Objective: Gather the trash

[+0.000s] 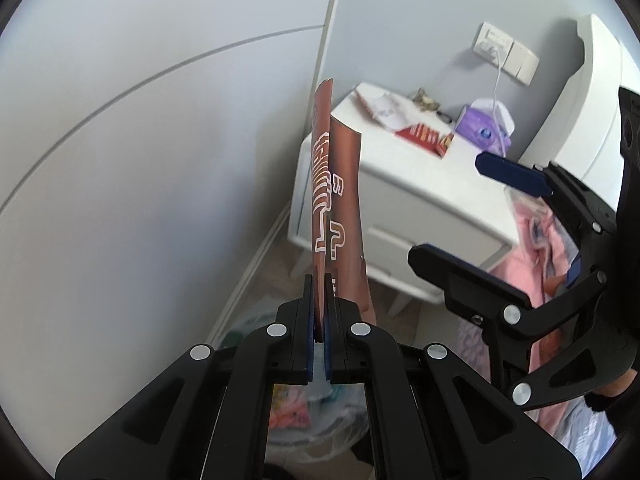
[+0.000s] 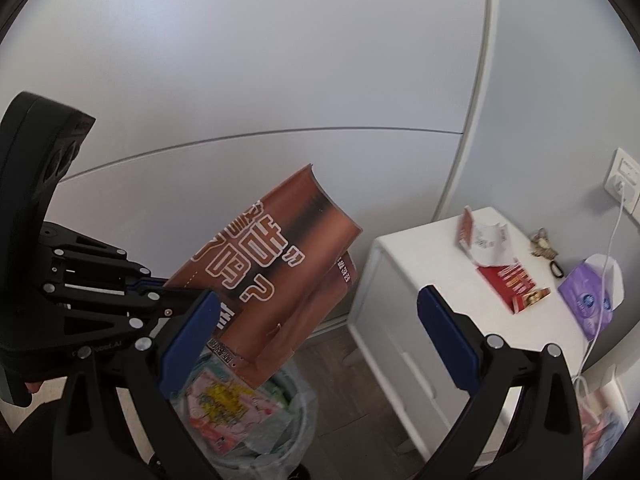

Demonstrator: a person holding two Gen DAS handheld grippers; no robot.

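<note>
The brown carton (image 2: 276,272) is pinched flat between the pressed-together jaws of the left gripper (image 1: 319,312), above the lined trash bin (image 2: 256,412). Centre it over the opening before release. The right gripper (image 2: 320,344) stands spread, empty. The bin's rim is partly hidden by the grippers.
</note>
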